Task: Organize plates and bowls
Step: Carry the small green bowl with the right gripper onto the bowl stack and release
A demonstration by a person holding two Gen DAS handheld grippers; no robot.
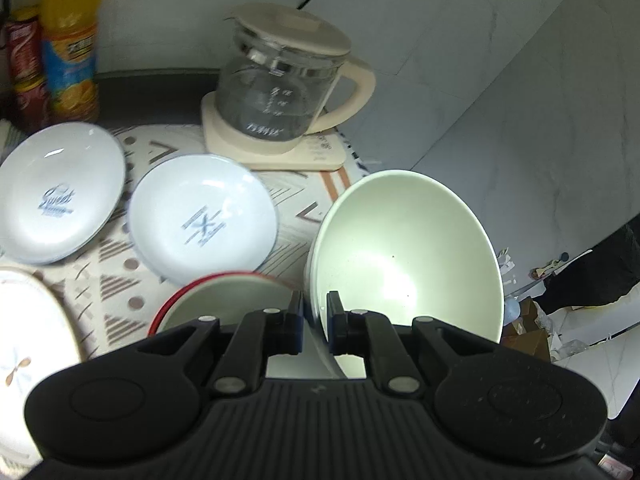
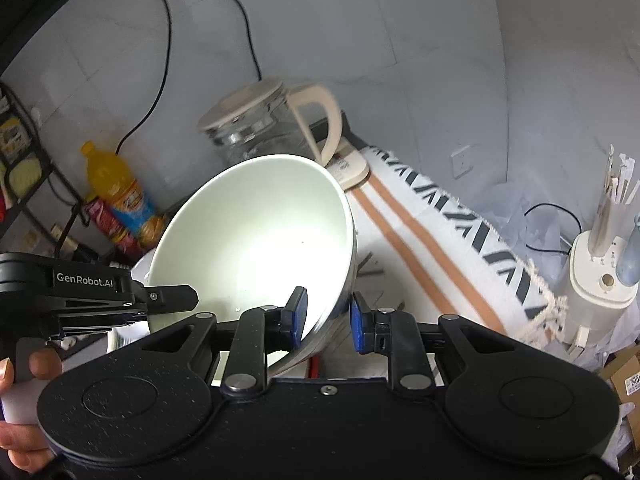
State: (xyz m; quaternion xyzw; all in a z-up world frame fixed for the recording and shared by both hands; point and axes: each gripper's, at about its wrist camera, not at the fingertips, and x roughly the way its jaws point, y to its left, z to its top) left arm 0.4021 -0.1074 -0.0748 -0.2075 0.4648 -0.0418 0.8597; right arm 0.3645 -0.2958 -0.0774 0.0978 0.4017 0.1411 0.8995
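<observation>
My left gripper [image 1: 314,312] is shut on the rim of a large white bowl [image 1: 404,256] and holds it tilted above the table. The same bowl [image 2: 256,248] fills the right wrist view. My right gripper [image 2: 326,318] stands around its near rim with the jaws apart, a gap showing on the right side. The left gripper's body [image 2: 92,296] shows at the left of that view. A red-rimmed bowl [image 1: 224,304] sits just below and left of the held bowl. Two white plates [image 1: 60,196] [image 1: 204,218] lie on the patterned cloth.
A glass kettle [image 1: 280,84] on a beige base stands at the back by the wall. An orange juice bottle [image 1: 70,36] and a red can [image 1: 26,64] stand at back left. Another plate [image 1: 24,336] lies at the left edge. A white appliance [image 2: 600,272] stands right.
</observation>
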